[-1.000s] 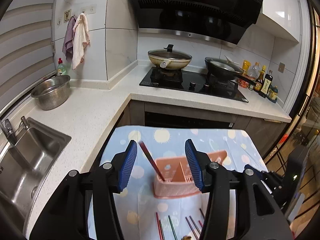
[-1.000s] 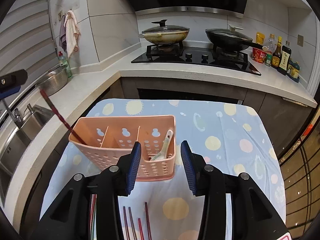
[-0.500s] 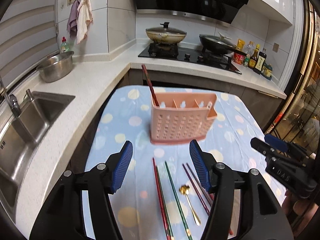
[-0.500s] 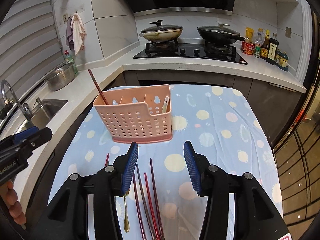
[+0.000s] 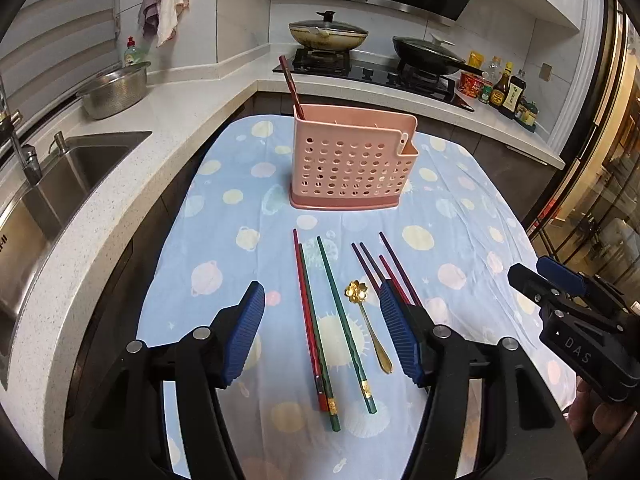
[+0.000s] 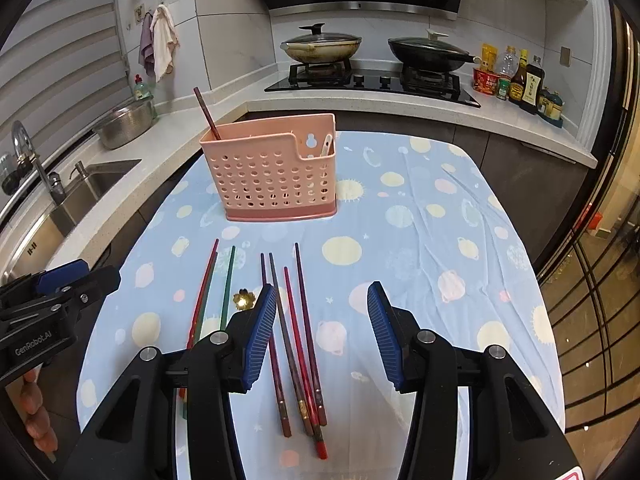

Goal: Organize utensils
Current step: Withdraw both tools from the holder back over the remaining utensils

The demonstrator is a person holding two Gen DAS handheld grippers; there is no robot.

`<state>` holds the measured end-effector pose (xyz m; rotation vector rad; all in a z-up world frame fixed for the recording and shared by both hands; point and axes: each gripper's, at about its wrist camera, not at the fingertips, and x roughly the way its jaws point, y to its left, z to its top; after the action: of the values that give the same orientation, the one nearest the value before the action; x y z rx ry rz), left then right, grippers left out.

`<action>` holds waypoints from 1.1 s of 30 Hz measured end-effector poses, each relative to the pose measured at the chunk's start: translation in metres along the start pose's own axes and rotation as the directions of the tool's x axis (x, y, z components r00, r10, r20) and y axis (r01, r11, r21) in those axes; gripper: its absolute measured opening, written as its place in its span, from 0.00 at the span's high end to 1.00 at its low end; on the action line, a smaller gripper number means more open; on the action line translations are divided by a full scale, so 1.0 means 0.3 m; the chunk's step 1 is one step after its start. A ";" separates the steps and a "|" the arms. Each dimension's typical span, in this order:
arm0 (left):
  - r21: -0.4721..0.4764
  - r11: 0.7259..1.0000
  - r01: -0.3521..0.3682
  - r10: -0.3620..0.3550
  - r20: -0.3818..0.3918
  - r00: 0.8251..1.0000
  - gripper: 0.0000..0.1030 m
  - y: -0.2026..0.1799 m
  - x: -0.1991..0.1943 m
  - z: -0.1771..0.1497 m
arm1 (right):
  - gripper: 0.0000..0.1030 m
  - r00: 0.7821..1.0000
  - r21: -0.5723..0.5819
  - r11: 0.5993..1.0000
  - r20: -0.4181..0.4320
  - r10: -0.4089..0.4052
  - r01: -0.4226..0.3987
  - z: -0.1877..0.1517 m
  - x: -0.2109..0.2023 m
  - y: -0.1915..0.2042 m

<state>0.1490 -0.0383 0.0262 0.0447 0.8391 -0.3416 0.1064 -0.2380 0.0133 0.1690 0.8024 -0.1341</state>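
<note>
A pink perforated utensil holder (image 5: pixel 352 162) (image 6: pixel 276 172) stands on the blue cloth. One dark red chopstick (image 5: pixel 291 86) (image 6: pixel 206 114) leans out of its left compartment, and a white spoon (image 6: pixel 327 146) sits in its right one. Several chopsticks lie on the cloth in front: a red and two green ones (image 5: pixel 320 320) (image 6: pixel 208 292), and dark red and purple ones (image 5: pixel 384 268) (image 6: pixel 294 332). A gold flower spoon (image 5: pixel 366 320) (image 6: pixel 244 298) lies between them. My left gripper (image 5: pixel 322 334) is open and empty above the left group. My right gripper (image 6: pixel 322 338) is open and empty above the right group.
The blue patterned cloth (image 6: pixel 440 240) covers a small table. A white counter with a sink (image 5: pixel 60 176) and a steel bowl (image 5: pixel 116 88) runs along the left. A stove with two pans (image 6: pixel 372 52) and sauce bottles (image 6: pixel 520 78) are at the back.
Both grippers have pulled back and away from the holder, which now looks farther off. The chopsticks and gold spoon on the cloth have come fully into view. Both stay open.
</note>
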 end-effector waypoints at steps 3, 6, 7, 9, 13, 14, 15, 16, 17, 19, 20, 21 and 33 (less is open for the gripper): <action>0.004 1.000 -0.001 0.002 -0.015 1.000 0.45 -0.002 0.003 -0.036 | 0.55 1.000 0.002 1.000 -0.017 -0.001 0.001 -0.039 -0.004 -0.001; 0.006 1.000 -0.003 0.003 -0.032 0.999 0.45 0.000 0.009 -0.068 | 0.55 0.999 0.005 1.000 -0.032 0.000 0.001 -0.070 -0.005 -0.004; 0.006 1.000 -0.004 0.004 -0.037 0.999 0.45 0.001 0.011 -0.079 | 0.55 0.999 0.006 1.000 -0.037 0.000 0.000 -0.080 -0.005 -0.005; 0.006 1.000 -0.006 0.007 -0.048 0.999 0.45 0.003 0.018 -0.098 | 0.55 0.999 0.008 1.000 -0.046 -0.001 0.001 -0.098 -0.003 -0.007; 0.006 1.000 -0.013 0.013 -0.070 0.997 0.45 0.011 0.030 -0.134 | 0.55 0.998 0.008 1.000 -0.065 -0.001 0.002 -0.132 0.005 -0.007; 0.006 1.000 -0.013 0.013 -0.075 0.997 0.45 0.012 0.032 -0.141 | 0.55 0.998 0.008 1.000 -0.068 0.000 0.000 -0.139 0.006 -0.007; 0.005 1.000 -0.016 0.016 -0.079 0.997 0.45 0.011 0.034 -0.148 | 0.55 0.998 0.009 1.000 -0.070 0.000 0.000 -0.146 0.005 -0.008; 0.005 1.000 -0.017 0.017 -0.083 0.996 0.45 0.012 0.036 -0.155 | 0.55 0.997 0.009 1.000 -0.073 0.001 0.000 -0.151 0.004 -0.009; 0.005 1.000 -0.018 0.018 -0.087 0.996 0.45 0.012 0.039 -0.161 | 0.55 0.997 0.009 1.000 -0.076 0.002 -0.001 -0.156 0.005 -0.010; 0.006 1.000 -0.021 0.022 -0.094 0.995 0.45 0.012 0.043 -0.174 | 0.55 0.997 0.010 1.000 -0.083 0.005 -0.004 -0.165 0.007 -0.010; 0.008 1.000 -0.023 0.023 -0.097 0.995 0.45 0.010 0.045 -0.180 | 0.55 0.996 0.010 1.000 -0.086 0.005 -0.005 -0.169 0.009 -0.009; 0.009 1.000 -0.025 0.026 -0.101 0.995 0.45 0.009 0.048 -0.186 | 0.55 0.996 0.010 1.000 -0.090 0.007 -0.006 -0.174 0.012 -0.009; 0.023 0.999 -0.046 0.049 -0.147 0.988 0.45 0.010 0.107 -0.253 | 0.55 0.990 0.039 0.999 -0.140 0.006 -0.001 -0.246 0.048 -0.047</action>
<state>0.1151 -0.0313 -0.0484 0.1091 0.9792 -0.3046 0.0618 -0.2377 -0.0489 0.2181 0.9400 -0.1355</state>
